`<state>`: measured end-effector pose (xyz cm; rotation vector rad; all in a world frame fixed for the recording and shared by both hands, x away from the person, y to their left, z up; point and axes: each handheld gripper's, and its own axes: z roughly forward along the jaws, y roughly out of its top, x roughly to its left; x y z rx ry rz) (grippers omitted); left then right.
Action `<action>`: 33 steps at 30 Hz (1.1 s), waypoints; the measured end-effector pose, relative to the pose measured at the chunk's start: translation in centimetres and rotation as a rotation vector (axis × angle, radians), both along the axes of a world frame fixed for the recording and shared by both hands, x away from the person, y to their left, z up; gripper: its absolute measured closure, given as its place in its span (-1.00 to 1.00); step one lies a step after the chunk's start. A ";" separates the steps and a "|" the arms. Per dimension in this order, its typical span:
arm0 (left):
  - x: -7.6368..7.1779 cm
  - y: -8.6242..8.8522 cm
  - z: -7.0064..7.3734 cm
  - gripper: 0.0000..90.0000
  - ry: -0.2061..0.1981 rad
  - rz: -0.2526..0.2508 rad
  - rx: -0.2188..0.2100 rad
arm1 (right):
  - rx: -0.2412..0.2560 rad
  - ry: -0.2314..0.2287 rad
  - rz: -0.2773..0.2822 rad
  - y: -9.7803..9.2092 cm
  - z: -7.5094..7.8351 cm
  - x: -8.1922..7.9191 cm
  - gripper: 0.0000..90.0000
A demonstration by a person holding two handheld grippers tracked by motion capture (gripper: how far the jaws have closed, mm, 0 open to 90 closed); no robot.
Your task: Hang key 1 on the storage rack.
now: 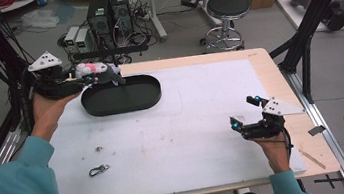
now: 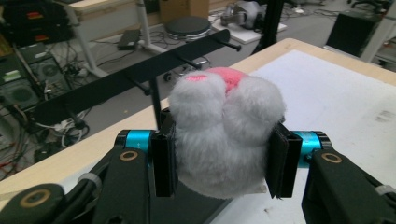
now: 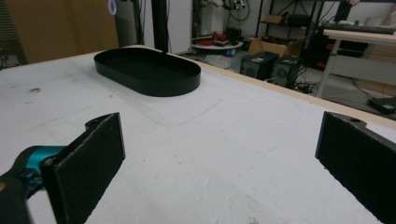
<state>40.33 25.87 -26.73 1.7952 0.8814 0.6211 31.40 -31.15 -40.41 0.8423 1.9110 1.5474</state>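
- Gripping a white plush toy [image 2: 226, 135] between its two black jaws, the left gripper [image 1: 88, 80] is held above the far left part of the counter [image 1: 189, 125], at the left end of a black oval tray [image 1: 122, 95].
- Seen from the left gripper view, the jaws press in on both sides of the toy, whose white fur bulges out above and below the pads [image 2: 164, 163]; a pink patch shows on its top.
- From the high view, the toy hangs over the tray's left rim, clear of the counter; whether it touches the rim cannot be told.
- The tray lies flat on the white counter surface near the far edge, with nothing visible inside it in the right gripper view.
- The right gripper [image 1: 246, 112] is held low over the near right part of the counter, well apart from the tray and the toy.
- Its jaws stand wide apart with nothing between them, and the right gripper view looks across bare counter toward the tray [image 3: 148, 71].
- A small dark metal clip [image 1: 98, 170] lies on the near left part of the counter, well apart from both grippers, with a small speck of debris [image 1: 99, 149] just beyond it.
- A hand in a teal sleeve [image 1: 16, 193] holds each gripper from the near side.
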 end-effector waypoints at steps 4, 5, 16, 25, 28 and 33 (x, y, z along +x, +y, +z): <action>0.3 0.5 0.2 0.21 -0.006 0.036 0.001 | 0.027 -0.011 -0.014 -0.5 -0.7 -0.3 -0.99; 0.3 0.7 0.3 0.21 -0.007 0.041 -0.003 | 0.027 -0.011 -0.014 -0.5 -0.7 -0.3 -0.99; 1.0 1.4 1.1 0.20 -0.027 0.113 -0.004 | 0.095 -0.074 -0.002 -0.8 -1.6 -1.0 -0.99; 1.7 1.4 1.9 0.20 -0.039 0.145 0.010 | 0.129 -0.116 0.016 -0.7 -2.4 -1.5 -0.99; 2.1 1.4 2.0 0.20 -0.036 0.155 0.014 | 0.133 -0.124 0.018 -0.7 -2.6 -1.5 -0.99; 2.6 1.1 2.2 0.21 -0.036 0.171 0.010 | 0.141 -0.118 0.011 -0.8 -3.2 -1.8 -0.99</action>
